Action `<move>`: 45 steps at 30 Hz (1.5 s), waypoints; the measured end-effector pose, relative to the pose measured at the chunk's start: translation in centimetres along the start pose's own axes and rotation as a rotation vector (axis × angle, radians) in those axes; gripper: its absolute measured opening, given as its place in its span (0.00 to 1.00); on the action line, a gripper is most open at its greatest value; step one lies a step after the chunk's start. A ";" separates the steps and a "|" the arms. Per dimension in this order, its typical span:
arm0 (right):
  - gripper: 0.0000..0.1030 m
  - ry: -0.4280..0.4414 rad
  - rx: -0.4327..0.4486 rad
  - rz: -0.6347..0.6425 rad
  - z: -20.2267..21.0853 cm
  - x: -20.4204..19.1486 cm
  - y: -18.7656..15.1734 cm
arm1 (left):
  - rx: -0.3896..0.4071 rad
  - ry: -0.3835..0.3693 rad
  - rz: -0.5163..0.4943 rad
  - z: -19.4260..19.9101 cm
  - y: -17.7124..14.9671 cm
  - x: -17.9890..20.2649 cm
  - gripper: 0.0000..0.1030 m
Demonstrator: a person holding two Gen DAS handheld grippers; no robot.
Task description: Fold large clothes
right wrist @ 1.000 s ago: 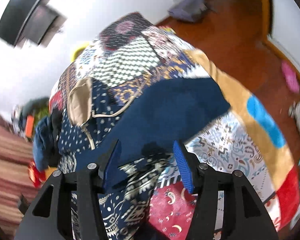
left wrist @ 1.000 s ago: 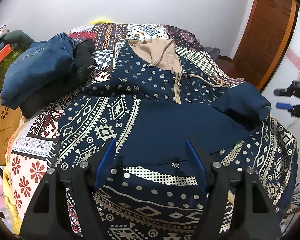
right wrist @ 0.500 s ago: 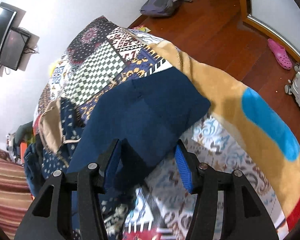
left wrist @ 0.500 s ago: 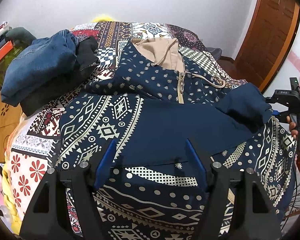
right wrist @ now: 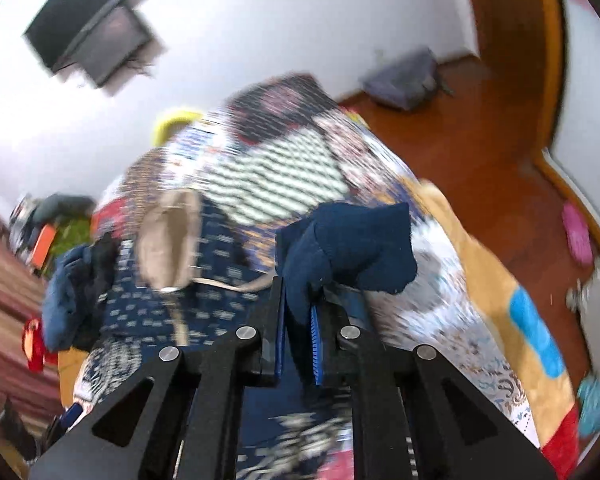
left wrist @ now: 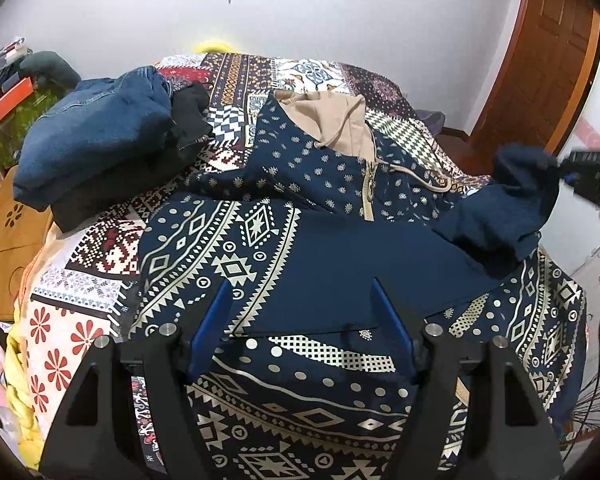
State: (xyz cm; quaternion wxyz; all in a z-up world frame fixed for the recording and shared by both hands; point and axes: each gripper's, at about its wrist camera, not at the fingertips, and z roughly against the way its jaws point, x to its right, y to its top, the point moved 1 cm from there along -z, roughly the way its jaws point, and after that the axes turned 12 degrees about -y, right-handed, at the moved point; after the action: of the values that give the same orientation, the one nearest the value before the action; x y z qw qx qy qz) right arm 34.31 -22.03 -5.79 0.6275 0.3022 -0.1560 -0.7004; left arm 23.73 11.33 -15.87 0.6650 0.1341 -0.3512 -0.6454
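A navy patterned hoodie [left wrist: 312, 184] with a beige hood [left wrist: 332, 124] lies spread on the bed, one sleeve folded across its body. My left gripper [left wrist: 302, 304] is open and empty above the hoodie's lower part. My right gripper [right wrist: 298, 312] is shut on the plain navy sleeve cuff [right wrist: 352, 244] and holds it lifted off the bed. In the left wrist view the right gripper [left wrist: 580, 176] holds that sleeve [left wrist: 512, 208] up at the right edge of the bed.
A pile of folded jeans and dark clothes [left wrist: 100, 148] sits at the bed's back left. The patchwork bedspread [left wrist: 80, 280] covers the bed. A wooden door [left wrist: 540, 60] and wood floor [right wrist: 480, 128] with a grey bag [right wrist: 404, 80] lie to the right.
My right gripper has closed on the sleeve cuff and lifted it up off the bed. My left gripper has stayed open over the hoodie.
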 end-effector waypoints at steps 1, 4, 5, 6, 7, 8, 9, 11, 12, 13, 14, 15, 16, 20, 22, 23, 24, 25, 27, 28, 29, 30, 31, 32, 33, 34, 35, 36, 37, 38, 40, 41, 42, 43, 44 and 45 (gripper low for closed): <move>0.09 0.025 0.022 0.037 1.1 -1.6 0.3 | 0.005 -0.002 0.000 0.3 0.0 -0.1 0.68; 0.09 0.091 0.064 0.134 3.5 -6.0 0.5 | 0.021 -0.007 0.004 1.1 -0.2 -0.2 0.68; 0.09 0.110 0.068 0.157 3.9 -7.2 0.4 | 0.026 -0.009 0.007 1.4 -0.2 -0.3 0.68; 0.09 0.142 0.062 0.184 4.3 -8.7 0.2 | 0.031 -0.011 0.009 1.7 -0.3 -0.4 0.68; 0.09 0.169 0.050 0.202 4.4 -9.9 -0.2 | 0.036 -0.012 0.011 1.9 -0.4 -0.5 0.68; 0.09 0.199 0.034 0.226 4.5 -11.3 -0.7 | 0.042 -0.012 0.012 2.3 -0.4 -0.7 0.68; 0.09 0.223 0.019 0.249 4.3 -12.7 -1.5 | 0.049 -0.012 0.014 2.7 -0.5 -0.9 0.68; 0.09 0.244 -0.006 0.291 3.5 -14.9 -3.2 | 0.056 -0.009 0.020 3.4 -0.7 -1.3 0.68; 0.09 0.250 -0.023 0.312 2.8 -15.9 -4.2 | 0.058 -0.007 0.021 3.8 -0.9 -1.5 0.68; 0.09 0.253 -0.046 0.333 1.8 -17.0 -5.3 | 0.059 -0.003 0.020 4.1 -1.0 -1.8 0.68; 0.09 0.257 -0.073 0.345 0.9 -17.5 -6.2 | 0.060 0.004 0.018 4.5 -1.2 -2.0 0.68; 0.09 0.264 -0.113 0.357 -0.3 -18.3 -7.2 | 0.061 0.013 0.015 5.0 -1.4 -2.3 0.68; 0.09 0.268 -0.149 0.366 -1.2 -18.7 -8.1 | 0.061 0.021 0.015 5.3 -1.6 -2.6 0.68; 0.09 0.270 -0.315 0.387 -5.4 -20.2 -12.1 | 0.058 0.047 0.030 6.4 -2.6 -3.8 0.69; 0.09 0.261 -0.371 0.407 -6.8 -20.7 -14.0 | 0.051 0.055 0.049 6.7 -3.3 -4.5 0.69; 0.09 0.258 -0.387 0.419 -7.0 -20.9 -14.6 | 0.047 0.059 0.057 6.7 -3.6 -4.8 0.70; 0.09 0.248 -0.406 0.442 -7.4 -21.2 -15.4 | 0.044 0.062 0.063 6.7 -3.8 -5.1 0.70; 0.09 0.233 -0.422 0.476 -7.7 -21.5 -16.2 | 0.039 0.064 0.068 6.7 -4.0 -5.3 0.70; 0.10 0.214 -0.444 0.513 -7.7 -21.8 -17.0 | 0.028 0.066 0.079 6.4 -4.2 -5.6 0.70; 0.10 0.203 -0.467 0.532 -7.8 -21.9 -17.3 | 0.023 0.067 0.083 6.3 -4.3 -5.7 0.70; 0.10 0.197 -0.485 0.544 -7.7 -22.0 -17.6 | 0.020 0.067 0.086 6.2 -4.4 -5.8 0.70; 0.10 0.190 -0.501 0.556 -7.8 -21.9 -17.7 | 0.015 0.065 0.090 6.0 -4.4 -5.8 0.70; 0.11 0.185 -0.521 0.565 -7.7 -21.8 -17.8 | 0.010 0.062 0.092 5.8 -4.4 -5.8 0.70; 0.11 0.187 -0.534 0.568 -7.5 -21.8 -17.8 | 0.006 0.058 0.093 5.6 -4.5 -5.7 0.70; 0.12 0.193 -0.541 0.568 -7.3 -21.8 -17.8 | 0.003 0.055 0.092 5.5 -4.5 -5.6 0.70; 0.12 0.197 -0.548 0.573 -7.0 -21.5 -17.6 | 0.000 0.052 0.090 5.3 -4.4 -5.4 0.70; 0.12 0.197 -0.555 0.586 -6.7 -21.4 -17.6 | -0.003 0.050 0.086 5.2 -4.4 -5.2 0.70; 0.12 0.198 -0.558 0.600 -6.4 -21.3 -17.4 | -0.007 0.048 0.079 5.0 -4.4 -4.9 0.70; 0.12 0.204 -0.552 0.612 -5.7 -20.9 -17.1 | -0.009 0.047 0.074 4.9 -4.3 -4.8 0.70; 0.12 0.211 -0.542 0.614 -5.3 -20.7 -16.9 | -0.015 0.045 0.064 4.7 -4.3 -4.4 0.70; 0.12 0.219 -0.496 0.615 -3.8 -20.0 -16.2 | -0.025 0.042 0.049 4.3 -4.1 -3.9 0.70; 0.12 0.216 -0.475 0.617 -3.2 -19.6 -15.8 | -0.030 0.040 0.041 4.0 -4.0 -3.5 0.70; 0.12 0.212 -0.446 0.617 -2.4 -19.1 -15.3 | -0.036 0.035 0.035 3.8 -3.9 -3.2 0.70; 0.12 0.211 -0.418 0.611 -1.6 -18.5 -14.7 | -0.040 0.031 0.030 3.6 -3.8 -3.0 0.70; 0.12 0.209 -0.393 0.602 -0.9 -17.9 -14.1 | -0.048 0.023 0.021 3.2 -3.7 -2.5 0.70; 0.13 0.203 -0.371 0.592 -0.3 -17.2 -13.5 | -0.054 0.018 0.012 2.8 -3.5 -2.0 0.70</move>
State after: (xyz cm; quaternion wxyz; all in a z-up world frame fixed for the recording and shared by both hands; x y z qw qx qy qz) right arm 24.43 -3.03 -10.21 0.8594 0.1932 -0.0439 -0.4713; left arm 19.42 13.60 -16.64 0.6754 0.1197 -0.3283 -0.6494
